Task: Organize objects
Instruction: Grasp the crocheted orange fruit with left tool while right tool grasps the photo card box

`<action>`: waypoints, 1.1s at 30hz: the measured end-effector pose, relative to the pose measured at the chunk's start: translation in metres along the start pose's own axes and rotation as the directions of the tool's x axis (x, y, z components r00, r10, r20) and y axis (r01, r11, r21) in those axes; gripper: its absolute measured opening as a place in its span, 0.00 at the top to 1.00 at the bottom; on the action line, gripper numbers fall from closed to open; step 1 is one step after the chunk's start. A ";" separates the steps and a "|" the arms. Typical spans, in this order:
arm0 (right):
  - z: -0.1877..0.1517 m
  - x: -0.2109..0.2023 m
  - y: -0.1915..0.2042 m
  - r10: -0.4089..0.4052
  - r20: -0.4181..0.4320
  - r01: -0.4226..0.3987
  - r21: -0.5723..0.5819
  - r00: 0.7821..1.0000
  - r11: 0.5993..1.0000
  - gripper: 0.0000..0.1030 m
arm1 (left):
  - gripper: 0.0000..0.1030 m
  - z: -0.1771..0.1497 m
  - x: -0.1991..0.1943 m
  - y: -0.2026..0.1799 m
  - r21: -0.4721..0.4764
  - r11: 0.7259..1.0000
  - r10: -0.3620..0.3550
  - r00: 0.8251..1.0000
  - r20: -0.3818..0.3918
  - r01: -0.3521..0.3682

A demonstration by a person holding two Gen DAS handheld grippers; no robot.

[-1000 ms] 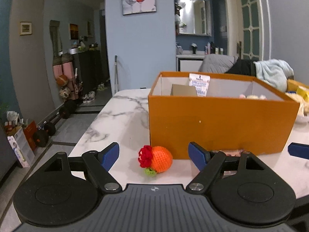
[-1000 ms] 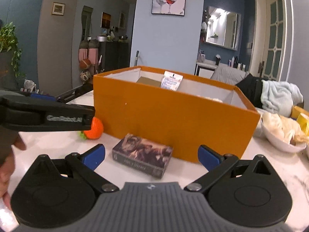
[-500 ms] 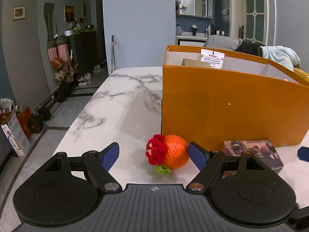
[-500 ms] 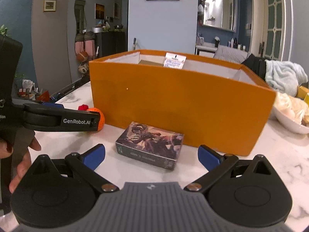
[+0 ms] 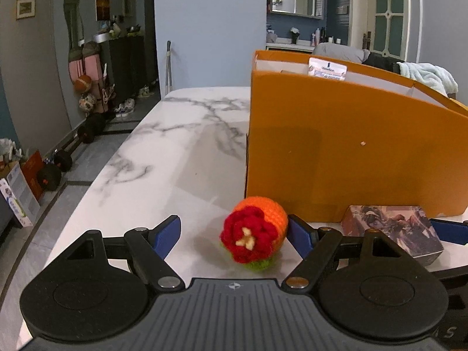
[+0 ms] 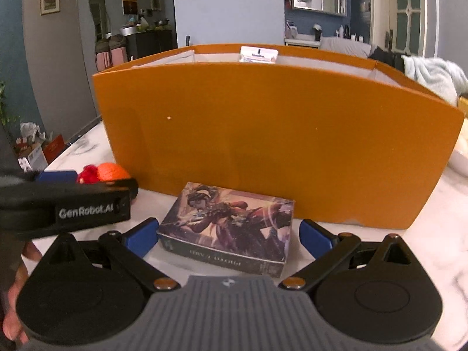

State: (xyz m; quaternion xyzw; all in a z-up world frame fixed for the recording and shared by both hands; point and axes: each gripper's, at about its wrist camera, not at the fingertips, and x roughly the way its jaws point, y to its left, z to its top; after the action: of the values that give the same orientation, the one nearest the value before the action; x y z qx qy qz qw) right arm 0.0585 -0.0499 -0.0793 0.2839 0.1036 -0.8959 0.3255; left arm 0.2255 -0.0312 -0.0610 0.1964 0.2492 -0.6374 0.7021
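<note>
Both hands have dropped closer. Left gripper (image 5: 234, 235) fingers closing, not yet pressing: crochet ball (image 5: 255, 234) between them, against right finger. Right gripper (image 6: 227, 235) fingers spread, card box (image 6: 228, 228) between, ungrasped. Orange bin (image 6: 278, 134) just beyond; pickups imminent.

place: home | signs: marble table (image 5: 181, 146); shoes (image 5: 125, 107); framed pictures (image 5: 25, 8)

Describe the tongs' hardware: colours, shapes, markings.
Both alike: left tongs and right tongs have blue pads on black linkage arms with metal pivot pins, two round black discs, and a ribbed grey centre plate with a small emblem. White "GenRobot.AI" lettering marks the left unit's black side. No cables or sleeves visible.
</note>
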 end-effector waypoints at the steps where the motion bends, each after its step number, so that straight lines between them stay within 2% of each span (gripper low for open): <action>1: 0.000 0.002 -0.001 0.005 -0.004 -0.005 0.001 1.000 1.000 0.02 | 0.13 0.000 0.001 0.001 -0.010 1.000 -0.004 1.000 -0.009 0.004; 8: 0.002 0.004 -0.005 0.047 -0.011 -0.047 -0.018 0.999 0.999 0.06 | 0.16 0.002 0.002 0.002 -0.033 0.999 -0.021 1.000 -0.014 0.021; 11: 0.002 0.003 -0.010 0.051 -0.011 -0.051 -0.017 0.999 0.999 0.06 | 0.24 0.002 0.001 -0.001 -0.018 1.000 -0.024 1.000 -0.012 0.023; 16: -0.002 -0.004 -0.020 0.054 -0.014 -0.055 -0.029 0.998 0.998 0.06 | 0.49 0.000 -0.004 -0.013 0.033 0.999 -0.039 0.999 -0.011 0.039; 20: -0.012 -0.018 -0.032 0.057 -0.015 -0.057 -0.031 0.998 0.998 0.06 | 0.51 -0.005 -0.012 -0.026 0.054 0.996 -0.071 0.997 -0.018 0.072; 26: -0.027 -0.041 -0.062 0.048 -0.013 -0.049 -0.025 0.999 0.998 0.06 | 0.52 -0.017 -0.026 -0.049 0.097 0.987 -0.129 0.991 -0.017 0.131; 29: -0.032 -0.048 -0.074 0.037 -0.013 -0.037 -0.014 0.999 0.999 0.06 | 0.51 -0.020 -0.030 -0.057 0.102 0.986 -0.132 0.991 -0.011 0.132; 30: -0.033 -0.049 -0.077 0.036 -0.012 -0.036 -0.013 0.999 0.999 0.06 | 0.43 -0.020 -0.031 -0.057 0.083 0.989 -0.120 0.993 -0.003 0.120; 31: -0.035 -0.050 -0.078 0.035 -0.012 -0.035 -0.013 0.999 0.999 0.06 | 0.30 -0.019 -0.031 -0.055 0.062 0.992 -0.106 0.994 0.000 0.106; 33: -0.035 -0.051 -0.081 0.033 -0.012 -0.033 -0.009 0.999 0.999 0.06 | 0.18 -0.016 -0.031 -0.049 0.013 0.996 -0.089 0.996 0.027 0.088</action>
State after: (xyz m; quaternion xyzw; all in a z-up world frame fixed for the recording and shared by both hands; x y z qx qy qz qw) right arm 0.0538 0.0520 -0.0787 0.2892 0.1049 -0.8883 0.3409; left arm 0.1737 -0.0026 -0.0530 0.1807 0.2443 -0.6720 0.6753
